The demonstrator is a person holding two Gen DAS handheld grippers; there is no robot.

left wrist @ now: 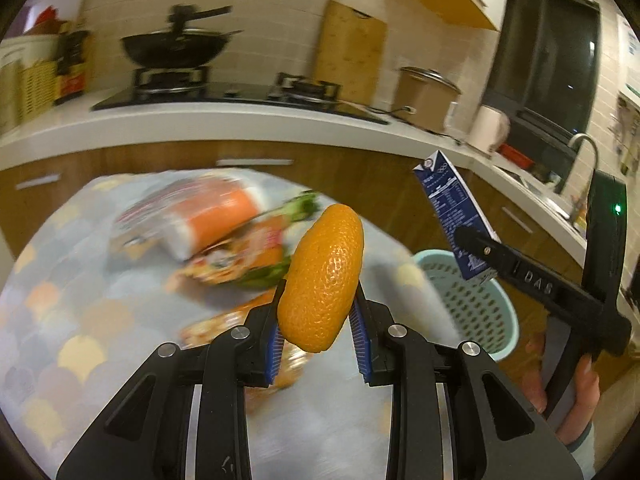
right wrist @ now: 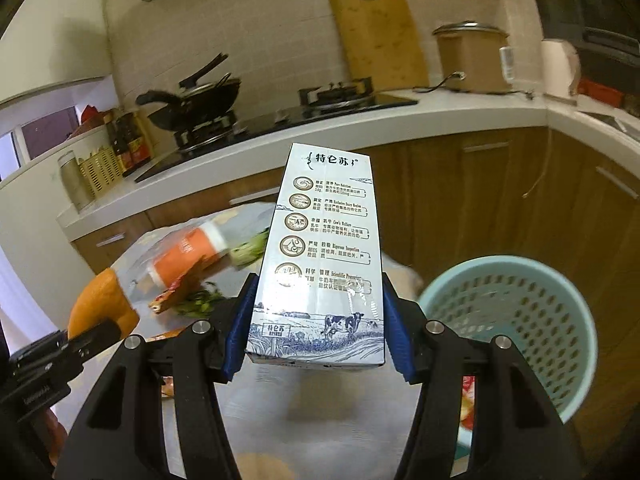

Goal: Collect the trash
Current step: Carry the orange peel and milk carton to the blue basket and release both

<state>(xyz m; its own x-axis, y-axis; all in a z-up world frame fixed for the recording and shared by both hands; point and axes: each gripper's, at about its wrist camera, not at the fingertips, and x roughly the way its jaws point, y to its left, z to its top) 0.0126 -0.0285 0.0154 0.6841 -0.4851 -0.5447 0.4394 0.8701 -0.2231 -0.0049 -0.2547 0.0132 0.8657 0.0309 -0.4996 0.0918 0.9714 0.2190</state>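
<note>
Home kitchen: gas stove, wok.

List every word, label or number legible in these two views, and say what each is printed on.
"特仑苏": top of the milk carton, right wrist view; again on the small sign near its base.
"Pure Nutrition", "Cow's Welfare": carton's side panel, only just legible; remaining fine print too small.
"DAS": finger of the right gripper, left wrist view.
Carton's dark blue face: print too small.
Orange wrappers on the table: blurred.
Bottles on the counter: unreadable.
</note>
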